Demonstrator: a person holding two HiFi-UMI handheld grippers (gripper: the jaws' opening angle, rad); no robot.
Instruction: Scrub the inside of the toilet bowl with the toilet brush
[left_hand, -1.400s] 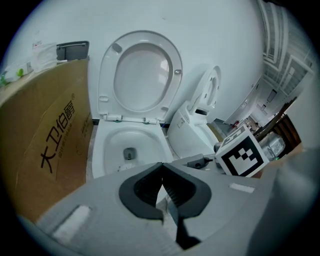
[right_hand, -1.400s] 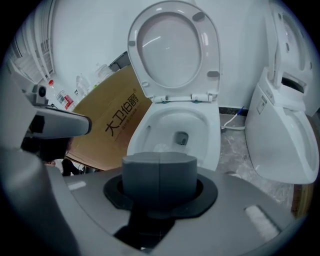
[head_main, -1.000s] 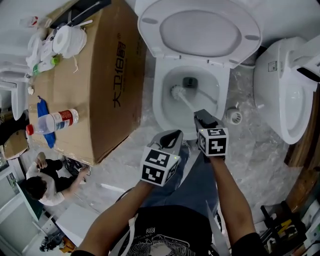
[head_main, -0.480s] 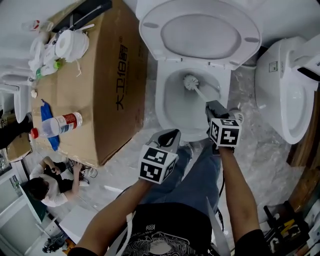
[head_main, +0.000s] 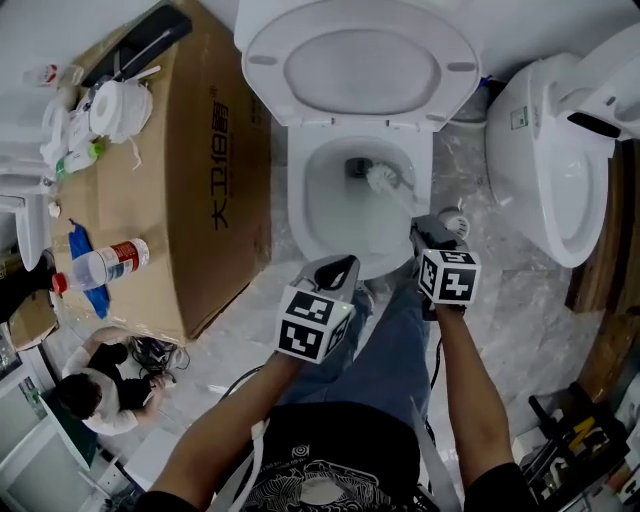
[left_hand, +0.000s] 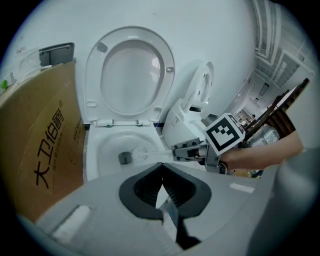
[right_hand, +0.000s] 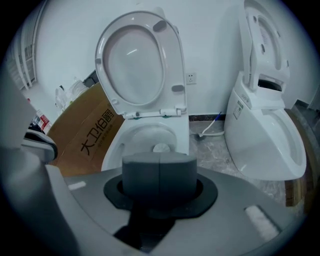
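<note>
The white toilet bowl (head_main: 303, 205) stands open with its lid (head_main: 360, 65) raised. The white toilet brush (head_main: 383, 178) has its head low in the bowl beside the dark drain. My right gripper (head_main: 430, 232) hovers at the bowl's front right rim, shut on the brush handle. In the right gripper view the brush head (right_hand: 161, 148) shows just past the closed jaws of the right gripper (right_hand: 159, 172). My left gripper (head_main: 337, 270) hangs at the bowl's front edge, shut and holding nothing. The left gripper view shows the left gripper (left_hand: 161, 176), the brush (left_hand: 140, 154) and the right gripper (left_hand: 192, 150).
A large cardboard box (head_main: 170, 190) stands close on the bowl's left, with a bottle (head_main: 100, 265) and clutter on top. A second toilet (head_main: 545, 170) sits on the right. The brush holder (head_main: 455, 225) stands between the toilets. A person (head_main: 90, 395) crouches at lower left.
The brush head has swept from the bowl's left side up to the back and now sits by the drain. My right gripper shifted right. The left gripper stayed near the front edge.
</note>
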